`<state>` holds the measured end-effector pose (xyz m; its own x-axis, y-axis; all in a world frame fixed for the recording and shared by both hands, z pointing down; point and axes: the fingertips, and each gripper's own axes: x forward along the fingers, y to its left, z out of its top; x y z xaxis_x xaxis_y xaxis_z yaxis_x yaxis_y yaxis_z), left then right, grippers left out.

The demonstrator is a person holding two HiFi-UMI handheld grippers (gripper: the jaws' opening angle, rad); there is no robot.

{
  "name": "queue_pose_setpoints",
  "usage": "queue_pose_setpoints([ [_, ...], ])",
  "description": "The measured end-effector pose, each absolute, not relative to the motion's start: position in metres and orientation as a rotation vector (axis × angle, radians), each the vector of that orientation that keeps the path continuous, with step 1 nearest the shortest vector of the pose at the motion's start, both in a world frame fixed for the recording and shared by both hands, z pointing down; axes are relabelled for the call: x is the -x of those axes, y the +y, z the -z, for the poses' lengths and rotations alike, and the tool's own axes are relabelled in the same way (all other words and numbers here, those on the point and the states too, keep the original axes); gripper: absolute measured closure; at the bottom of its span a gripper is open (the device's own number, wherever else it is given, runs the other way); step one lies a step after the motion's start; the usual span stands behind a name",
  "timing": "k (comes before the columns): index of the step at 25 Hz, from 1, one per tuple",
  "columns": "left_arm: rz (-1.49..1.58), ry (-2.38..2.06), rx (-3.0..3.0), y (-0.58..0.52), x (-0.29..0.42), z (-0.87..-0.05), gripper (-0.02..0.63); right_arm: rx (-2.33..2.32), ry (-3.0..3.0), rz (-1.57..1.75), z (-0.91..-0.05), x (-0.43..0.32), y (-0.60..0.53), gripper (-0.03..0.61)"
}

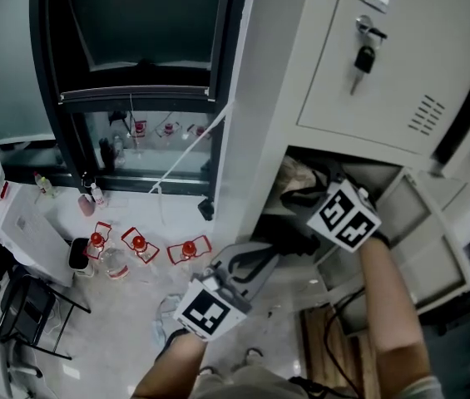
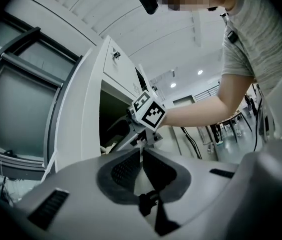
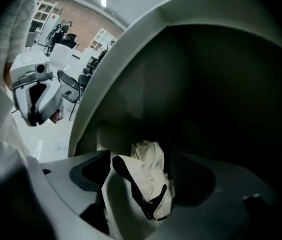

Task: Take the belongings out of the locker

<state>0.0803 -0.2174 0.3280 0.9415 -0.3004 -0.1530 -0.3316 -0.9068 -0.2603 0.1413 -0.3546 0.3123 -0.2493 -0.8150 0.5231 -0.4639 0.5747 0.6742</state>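
The place reads as an open office or lab hall. A bank of pale grey metal lockers (image 1: 434, 23), one with a padlock (image 1: 364, 58), stands beside a black-framed glass partition (image 1: 135, 81). There is a black folding chair (image 1: 22, 306), white shelving (image 3: 101, 38) against a brick wall (image 3: 83, 20), and recessed ceiling lights (image 2: 199, 72).

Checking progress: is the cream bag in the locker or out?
In. The cream bag lies inside the locker, between the open fingers of the right gripper, ungripped.
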Motion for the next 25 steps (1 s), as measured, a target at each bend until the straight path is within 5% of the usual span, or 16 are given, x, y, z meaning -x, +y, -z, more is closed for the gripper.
queue_pose_setpoints([
  [20,-0.160,0.465,2.830,-0.209,-0.089,-0.332,0.609,-0.947,-1.845,0.204,-0.343,-0.170,-0.420,0.224],
  [25,-0.167,0.467,2.831,-0.206,-0.091,-0.331,0.609,-0.911,-1.846,0.184,-0.350,-0.160,-0.411,0.302],
])
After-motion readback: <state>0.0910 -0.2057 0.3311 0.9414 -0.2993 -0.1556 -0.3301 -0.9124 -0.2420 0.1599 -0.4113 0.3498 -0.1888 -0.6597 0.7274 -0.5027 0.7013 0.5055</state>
